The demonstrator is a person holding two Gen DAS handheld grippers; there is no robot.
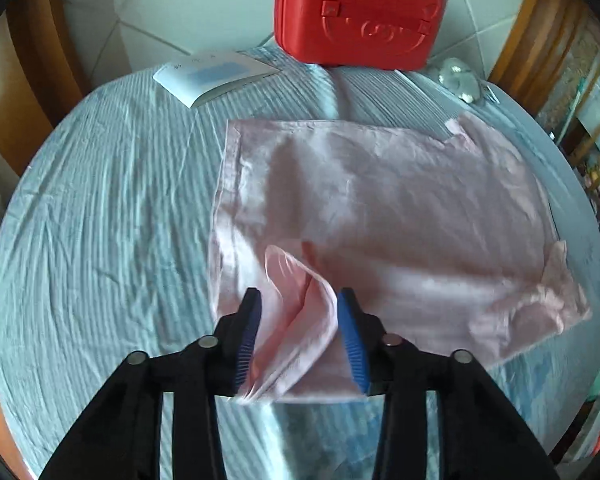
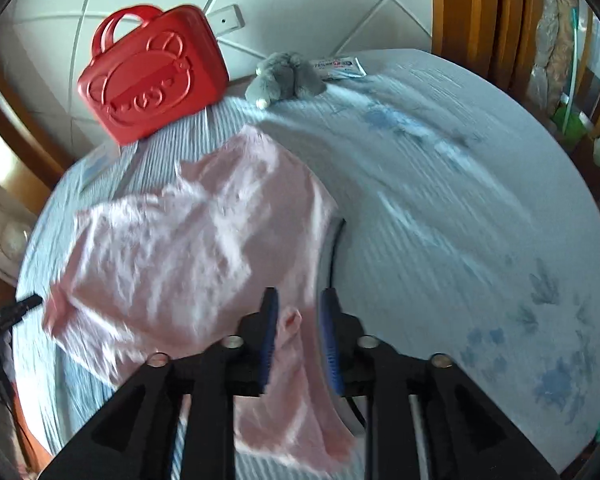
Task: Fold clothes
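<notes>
A pale pink garment (image 1: 380,200) lies spread and partly folded on the light blue table cover (image 1: 100,220). In the left wrist view a raised fold of its near edge (image 1: 300,320) stands between the blue pads of my left gripper (image 1: 300,294). The jaws are apart and the pads do not press on it. In the right wrist view the same garment (image 2: 180,240) stretches to the left. A crumpled corner (image 2: 290,324) hangs loose between the parted fingers of my right gripper (image 2: 299,294), which is open.
A red hard case (image 1: 360,12) with a bear face stands at the table's far edge, also in the right wrist view (image 2: 152,76). A white booklet (image 1: 216,74) lies far left. A grey plush toy (image 2: 284,76) and a small packet (image 2: 340,67) lie at the back.
</notes>
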